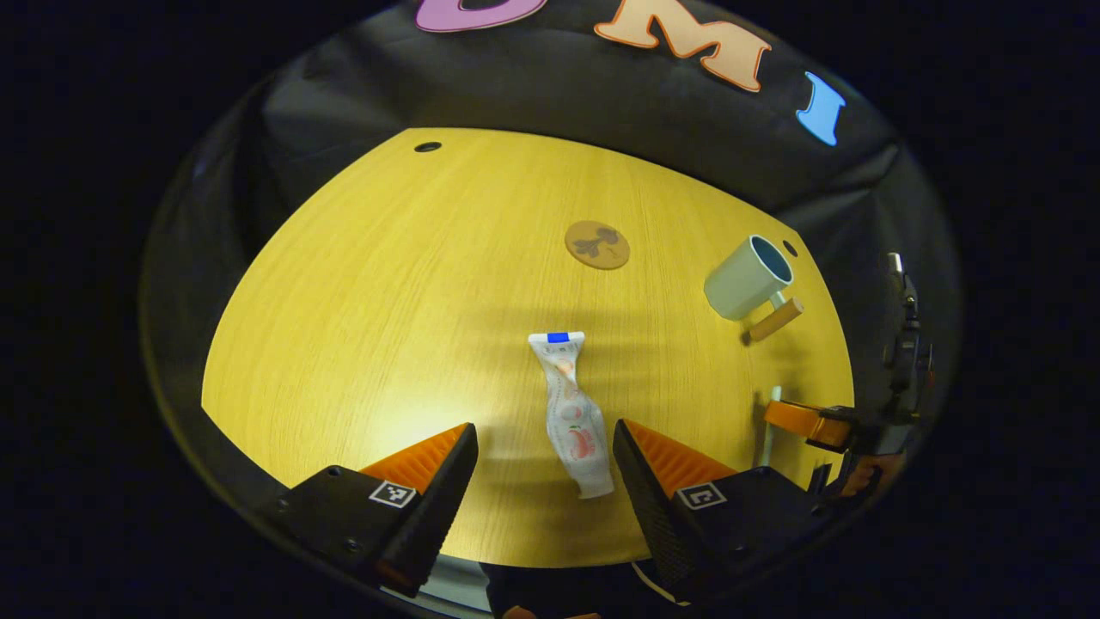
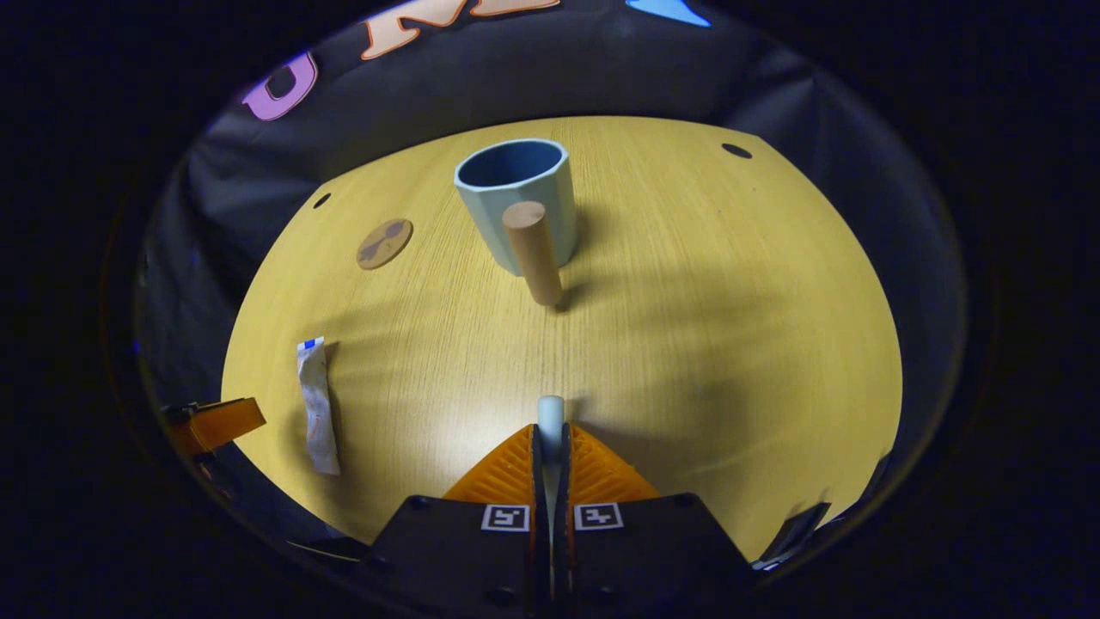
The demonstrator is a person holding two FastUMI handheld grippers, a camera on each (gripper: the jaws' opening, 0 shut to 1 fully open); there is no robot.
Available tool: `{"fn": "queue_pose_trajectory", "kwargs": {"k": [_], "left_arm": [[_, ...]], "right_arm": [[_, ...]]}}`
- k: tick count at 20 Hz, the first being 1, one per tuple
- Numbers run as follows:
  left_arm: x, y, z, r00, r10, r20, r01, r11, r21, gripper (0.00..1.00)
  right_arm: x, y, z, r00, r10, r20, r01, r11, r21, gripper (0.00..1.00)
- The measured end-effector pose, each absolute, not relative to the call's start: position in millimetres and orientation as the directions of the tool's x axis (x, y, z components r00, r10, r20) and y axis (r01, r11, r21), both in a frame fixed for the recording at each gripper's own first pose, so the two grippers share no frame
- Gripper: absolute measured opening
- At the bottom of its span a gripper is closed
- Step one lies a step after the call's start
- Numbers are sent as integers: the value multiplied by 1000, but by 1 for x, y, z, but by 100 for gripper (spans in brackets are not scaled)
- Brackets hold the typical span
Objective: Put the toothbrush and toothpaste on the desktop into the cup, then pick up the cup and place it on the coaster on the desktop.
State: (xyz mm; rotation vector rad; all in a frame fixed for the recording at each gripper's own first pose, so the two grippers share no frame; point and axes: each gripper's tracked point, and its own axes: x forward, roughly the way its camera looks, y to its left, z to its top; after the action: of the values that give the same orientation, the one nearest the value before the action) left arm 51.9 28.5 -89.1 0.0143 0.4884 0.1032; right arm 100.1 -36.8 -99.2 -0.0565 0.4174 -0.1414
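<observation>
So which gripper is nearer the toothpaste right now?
Left. The left gripper is open with the toothpaste lying between its fingers on the table. The right gripper is off to the tube's side, shut on the toothbrush.

Desk: we find the round-edged yellow wooden desktop [image 1: 361,292] bearing every item listed here.
Toothpaste: we see the white crinkled toothpaste tube [image 1: 571,413] lying flat on the desk, lengthwise between the spread fingers of the left gripper [image 1: 543,468], touching neither.
Coaster: we place the round brown cork coaster [image 1: 596,244] beyond the tube, well apart from it.
Cup: we log the pale blue cup with a wooden peg handle [image 2: 518,202] upright, right of the coaster, its handle pointing toward the right gripper [image 2: 550,447].
Toothbrush: we note the white toothbrush handle [image 2: 550,414] pinched in the right gripper, before the cup.
</observation>
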Motion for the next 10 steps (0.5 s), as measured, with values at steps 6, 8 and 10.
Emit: {"fn": "queue_pose_trajectory", "kwargs": {"k": [6, 8, 10], "left_arm": [[77, 25, -95, 807, 103, -582, -112, 994, 22, 88], [86, 28, -97, 780, 122, -613, -129, 991, 33, 88], [96, 27, -100, 754, 129, -644, -142, 989, 33, 87]], "right_arm": [[78, -56, -82, 939, -150, -310, 145, 989, -38, 5], [70, -65, -80, 943, -162, -289, 154, 987, -51, 5], [62, -75, -78, 948, -180, -263, 173, 984, -49, 5]]}}
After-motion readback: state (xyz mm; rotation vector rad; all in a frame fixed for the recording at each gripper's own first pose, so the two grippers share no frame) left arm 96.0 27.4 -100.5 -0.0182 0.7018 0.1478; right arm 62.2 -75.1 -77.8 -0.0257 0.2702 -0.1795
